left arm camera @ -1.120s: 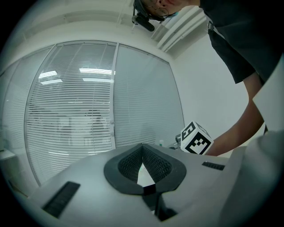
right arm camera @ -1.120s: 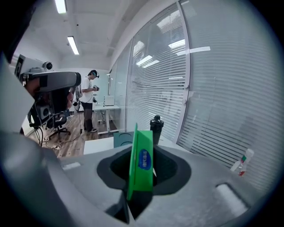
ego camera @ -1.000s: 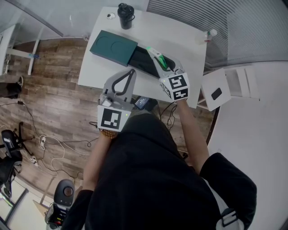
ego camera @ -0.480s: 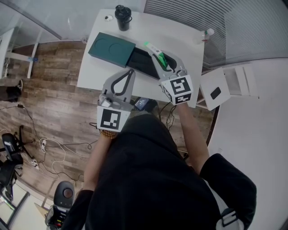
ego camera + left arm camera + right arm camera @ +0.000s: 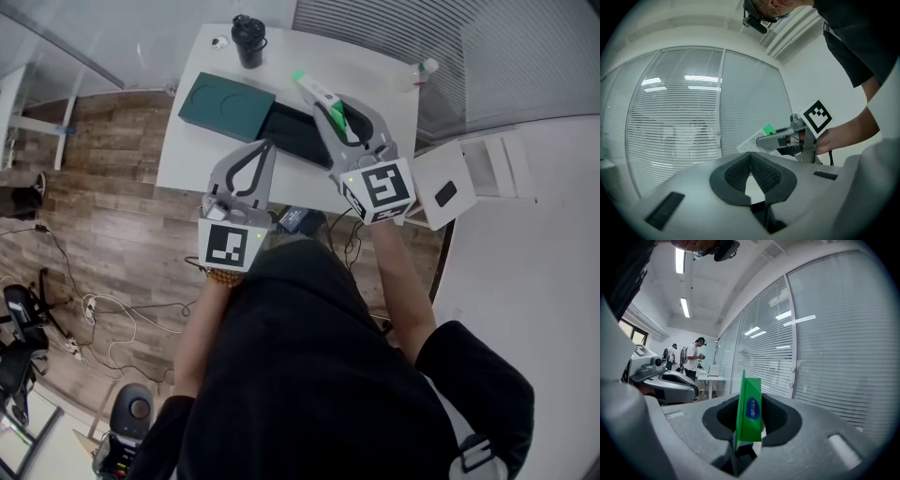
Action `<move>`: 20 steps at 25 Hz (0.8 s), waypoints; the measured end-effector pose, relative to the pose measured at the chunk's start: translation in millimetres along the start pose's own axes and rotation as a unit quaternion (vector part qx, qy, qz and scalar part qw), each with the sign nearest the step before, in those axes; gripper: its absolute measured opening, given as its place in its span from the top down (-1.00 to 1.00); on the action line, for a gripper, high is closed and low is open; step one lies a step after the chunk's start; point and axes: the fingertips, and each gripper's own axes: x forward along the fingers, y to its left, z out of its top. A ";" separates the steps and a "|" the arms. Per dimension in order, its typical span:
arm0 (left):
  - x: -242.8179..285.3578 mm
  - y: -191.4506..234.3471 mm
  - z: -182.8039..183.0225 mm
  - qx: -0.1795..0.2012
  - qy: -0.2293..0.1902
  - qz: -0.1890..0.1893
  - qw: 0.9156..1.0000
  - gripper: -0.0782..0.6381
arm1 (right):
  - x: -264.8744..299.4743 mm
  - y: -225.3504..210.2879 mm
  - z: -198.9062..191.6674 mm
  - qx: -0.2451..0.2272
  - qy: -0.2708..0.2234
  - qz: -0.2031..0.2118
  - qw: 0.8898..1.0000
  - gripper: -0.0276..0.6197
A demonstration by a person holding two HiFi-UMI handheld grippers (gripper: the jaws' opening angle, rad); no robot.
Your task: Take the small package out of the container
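Green and white, the small package (image 5: 749, 409) is clamped edge-on between the fingers (image 5: 783, 417) of the right gripper (image 5: 337, 114), with its green end projecting past the fingertips. It is held in the air, out of the dark container (image 5: 286, 133) that lies on the white bench (image 5: 375, 75). The fingers of the left gripper (image 5: 751, 158) are pressed together with nothing between them, near the bench's front edge.
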 end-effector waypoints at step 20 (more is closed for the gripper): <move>21.3 0.7 33.2 0.025 -0.036 -0.011 0.999 0.78 | -27.7 12.5 60.4 -0.023 -0.112 -0.026 0.993 0.63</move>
